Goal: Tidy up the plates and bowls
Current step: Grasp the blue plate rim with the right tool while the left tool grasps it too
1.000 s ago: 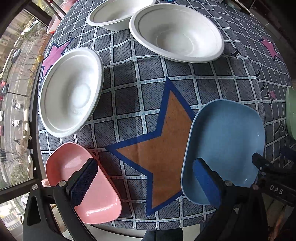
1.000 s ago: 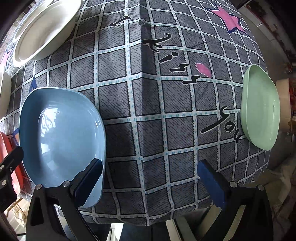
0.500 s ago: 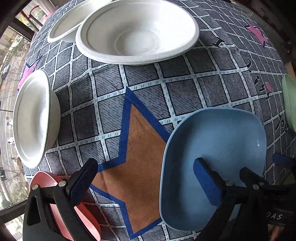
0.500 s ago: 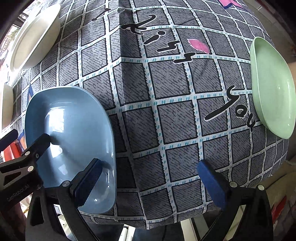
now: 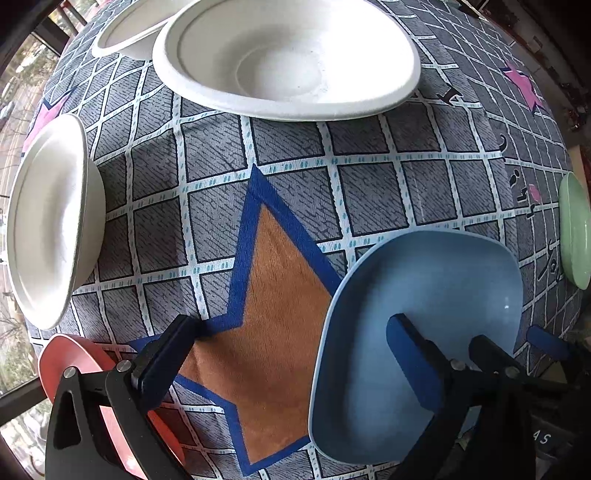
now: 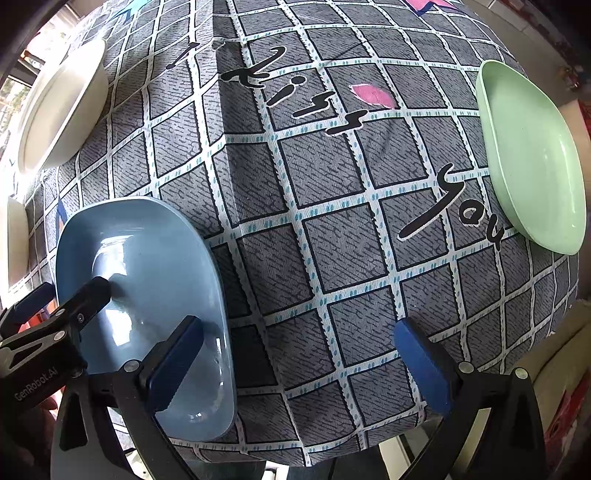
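Note:
A blue plate (image 5: 424,295) (image 6: 147,266) lies near the table's front edge on the checked cloth. My left gripper (image 5: 291,354) is open; its right finger hangs over the plate's inside and its left finger over the orange star. My right gripper (image 6: 299,362) is open too, with its left finger over the plate's near right rim and its right finger above bare cloth. A pink plate (image 5: 70,365) sits at the front left, partly hidden by my left finger. A green plate (image 6: 532,158) (image 5: 574,229) lies at the far right. White bowls (image 5: 288,62) (image 5: 48,218) stand behind and left.
A third white bowl (image 5: 125,33) sits at the back left, half behind the big one. The table edge (image 6: 332,458) drops away just below both grippers. In the right wrist view the left gripper's body (image 6: 40,350) crowds the blue plate's left side.
Both grippers have closed in on the blue plate, and it now looks larger. The left view has swung right, pushing the pink plate towards the corner. Both stay open.

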Demonstrator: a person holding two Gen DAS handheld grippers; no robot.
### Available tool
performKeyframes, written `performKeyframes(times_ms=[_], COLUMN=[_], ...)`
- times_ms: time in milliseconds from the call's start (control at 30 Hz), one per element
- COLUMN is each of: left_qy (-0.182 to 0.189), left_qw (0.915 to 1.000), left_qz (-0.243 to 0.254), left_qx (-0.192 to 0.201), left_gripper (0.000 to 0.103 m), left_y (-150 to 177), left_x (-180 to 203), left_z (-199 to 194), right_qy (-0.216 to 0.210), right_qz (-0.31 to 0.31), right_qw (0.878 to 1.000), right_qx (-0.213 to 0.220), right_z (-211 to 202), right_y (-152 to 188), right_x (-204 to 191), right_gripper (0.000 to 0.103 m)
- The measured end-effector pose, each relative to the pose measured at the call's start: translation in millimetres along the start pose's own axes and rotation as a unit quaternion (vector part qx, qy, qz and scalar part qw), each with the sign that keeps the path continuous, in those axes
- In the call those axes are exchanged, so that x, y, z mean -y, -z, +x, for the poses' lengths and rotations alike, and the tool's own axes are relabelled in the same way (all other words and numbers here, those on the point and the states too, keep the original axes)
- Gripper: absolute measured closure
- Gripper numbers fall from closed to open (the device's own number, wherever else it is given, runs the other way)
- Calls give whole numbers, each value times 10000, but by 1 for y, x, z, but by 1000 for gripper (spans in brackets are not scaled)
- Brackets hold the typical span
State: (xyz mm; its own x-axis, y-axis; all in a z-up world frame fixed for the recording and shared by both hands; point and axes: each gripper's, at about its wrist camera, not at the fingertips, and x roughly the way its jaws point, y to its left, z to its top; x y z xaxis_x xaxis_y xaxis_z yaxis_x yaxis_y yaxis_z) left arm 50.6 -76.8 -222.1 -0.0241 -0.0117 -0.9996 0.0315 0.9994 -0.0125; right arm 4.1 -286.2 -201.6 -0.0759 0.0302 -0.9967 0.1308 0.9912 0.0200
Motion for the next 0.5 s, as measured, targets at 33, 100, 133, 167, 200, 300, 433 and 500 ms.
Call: performKeyframes(times_ms=[33,100,133,167,200,300,433,500], left_qy=[-57,-43,-26,-42,-46,-21,11,57], left_qw=[10000,9998,9998,9996,9995,9987,9975,9978], left_qz=[49,168,213,269,319,499,689,613], left_qx=[-16,-19,-36,-59,-65,-83,-181,-246], left_gripper=[5,13,18,20,23,35,53,53], left_y=[-5,-9,-11,-11,-11,-7,-1,4], left_x=[6,16,20,24,27,35,49,46], left_z=[1,-1,-1,-1,-1,-4,-6,-4], right_qy=[4,-103,-221,-302,-356,-326,-613,-476], right_qz=[-55,-252,-351,-426,-472,-556,-643,-742], right_qw=[10000,9996,9991,9986,9982,9977,9950,9949], right_qx=[-16,-30,-65,-96,-136,-196,-458,-495], right_z=[-2,-5,-10,-12,-13,-15,-16,-17], right_y=[1,0,0,2,3,3,3,4], right_x=[-1,-6,-15,-20,-24,-32,-45,-50], right_gripper=[5,24,40,48,63,74,85,85])
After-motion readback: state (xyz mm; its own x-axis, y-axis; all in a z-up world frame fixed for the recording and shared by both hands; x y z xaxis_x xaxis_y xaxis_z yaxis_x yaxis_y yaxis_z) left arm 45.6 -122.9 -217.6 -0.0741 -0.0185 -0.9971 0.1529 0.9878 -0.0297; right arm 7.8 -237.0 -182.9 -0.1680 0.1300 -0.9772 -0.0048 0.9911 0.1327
